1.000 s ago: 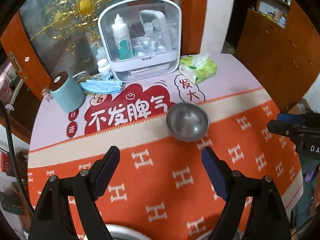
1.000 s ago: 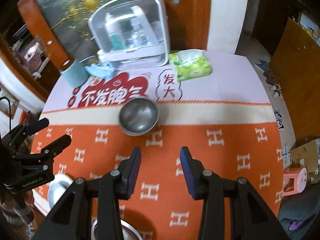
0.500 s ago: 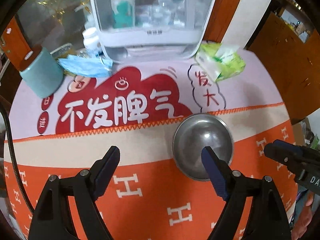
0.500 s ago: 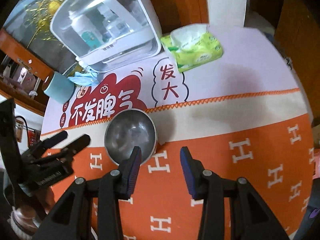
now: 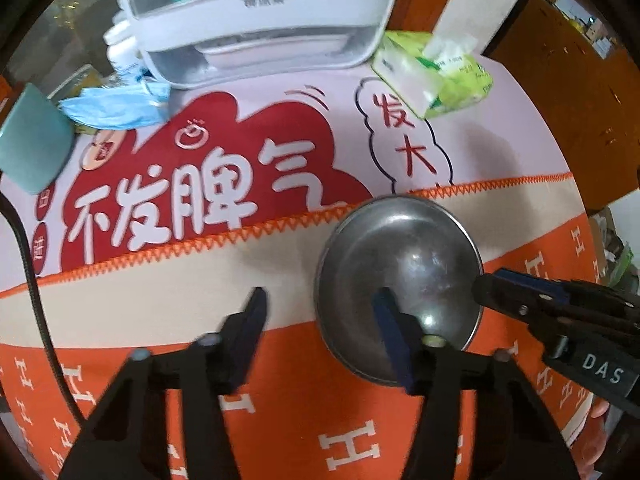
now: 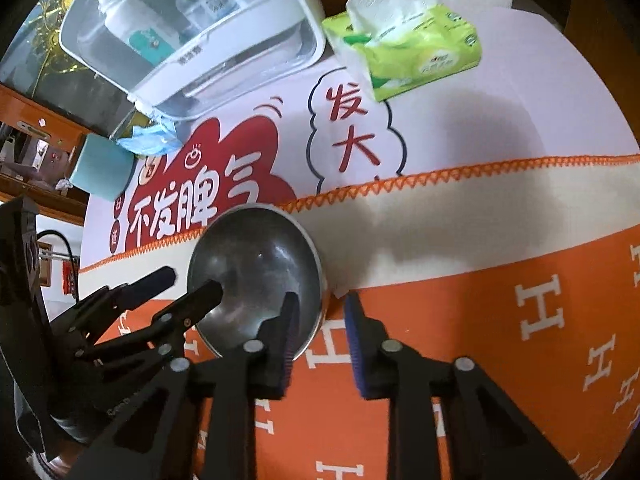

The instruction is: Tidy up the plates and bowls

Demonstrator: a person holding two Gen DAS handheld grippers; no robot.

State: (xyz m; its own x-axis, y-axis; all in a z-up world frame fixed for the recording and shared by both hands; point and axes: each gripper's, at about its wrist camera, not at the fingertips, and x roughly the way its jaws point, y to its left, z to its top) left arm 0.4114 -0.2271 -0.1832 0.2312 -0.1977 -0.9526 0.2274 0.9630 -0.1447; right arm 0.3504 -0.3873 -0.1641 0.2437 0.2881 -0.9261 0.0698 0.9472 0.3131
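Observation:
A steel bowl (image 5: 404, 264) (image 6: 256, 260) stands upright on the orange and cream tablecloth (image 5: 168, 296). My left gripper (image 5: 320, 314) points down over the bowl's left rim, with one finger inside the bowl and the other outside on the cloth. Its jaws are closing, and a gap still shows on both sides of the rim. My right gripper (image 6: 322, 316) straddles the opposite rim the same way, also closing, its pads apart from the metal. Each gripper shows in the other's view: the right gripper (image 5: 486, 286) and the left gripper (image 6: 186, 282).
At the back of the table stand a white clear-lidded box of bottles (image 5: 260, 12), a green tissue pack (image 5: 436, 76), a teal cup (image 5: 32, 144) and a blue face mask (image 5: 116, 108). A black cable (image 5: 36, 280) hangs at the left.
Both grippers have sunk and moved forward onto the bowl, one over each side of its rim. Both pairs of jaws have narrowed. The bowl has stayed in place.

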